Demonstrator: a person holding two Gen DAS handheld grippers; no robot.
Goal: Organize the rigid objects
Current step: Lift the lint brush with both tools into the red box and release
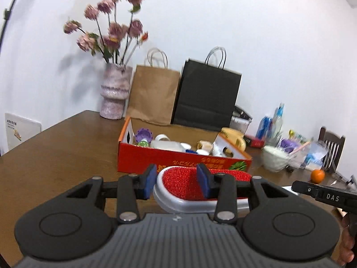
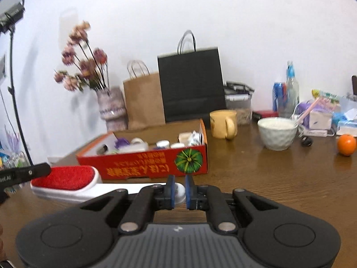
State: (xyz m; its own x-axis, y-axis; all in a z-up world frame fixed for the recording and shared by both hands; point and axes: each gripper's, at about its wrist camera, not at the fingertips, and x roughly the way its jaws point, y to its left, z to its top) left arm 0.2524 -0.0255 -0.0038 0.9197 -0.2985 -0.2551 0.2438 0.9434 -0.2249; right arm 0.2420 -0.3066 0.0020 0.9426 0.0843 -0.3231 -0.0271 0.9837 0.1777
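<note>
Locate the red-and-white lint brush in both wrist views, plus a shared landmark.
Left wrist: lint brush sits low centre, its red head between the left hand-held gripper pads, just in front of the red box.
Right wrist: lint brush lies lower left, its white handle end clamped in the right hand-held gripper.
Shared landmark: the red box directly behind the brush.

Holds the left gripper (image 1: 177,182) low and about level, jaws partly apart, with the head of the lint brush (image 2: 67,176) between the blue pads (image 1: 151,179); not clear whether these press on it. Clamps the right gripper (image 2: 180,192) narrowly on the white handle end of the same brush. Points both grippers forward, side by side. Wraps a hand (image 1: 348,245) around the right gripper's grip.
</note>
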